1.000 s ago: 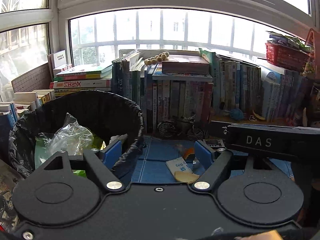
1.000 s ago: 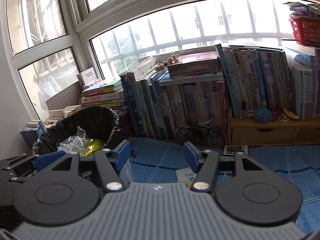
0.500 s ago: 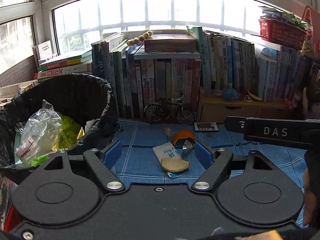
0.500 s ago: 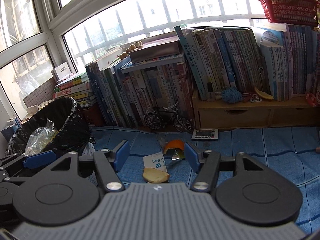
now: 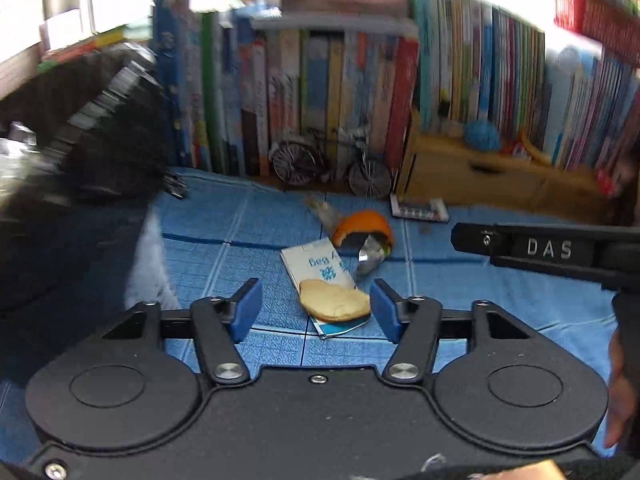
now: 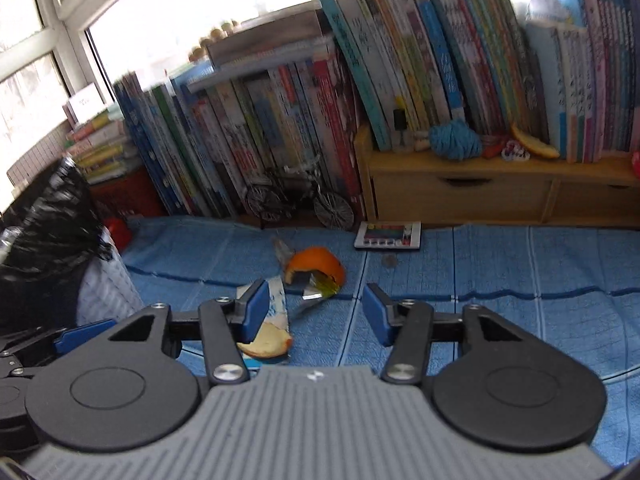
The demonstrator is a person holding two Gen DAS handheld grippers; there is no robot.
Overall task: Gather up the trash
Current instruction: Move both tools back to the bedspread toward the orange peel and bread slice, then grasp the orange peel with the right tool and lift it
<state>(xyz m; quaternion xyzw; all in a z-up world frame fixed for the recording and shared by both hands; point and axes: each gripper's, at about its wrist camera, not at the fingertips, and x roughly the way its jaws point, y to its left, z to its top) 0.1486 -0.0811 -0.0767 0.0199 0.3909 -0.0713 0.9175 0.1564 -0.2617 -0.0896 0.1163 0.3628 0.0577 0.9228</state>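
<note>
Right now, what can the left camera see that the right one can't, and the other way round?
Only the left view shows the other tool's black bar marked DAS and part of a hand at the right edge. Only the right view shows the window frame, a yellow peel on the wooden shelf, and a red thing beside the bin. Both show the orange peel, bread slice on a white packet, toy bicycle, books, black bin, and open tongs.

My left gripper (image 5: 316, 310) was black with blue pads (image 5: 249, 307) and silver screws — my right gripper (image 6: 311, 314) had a grey ribbed body.
</note>
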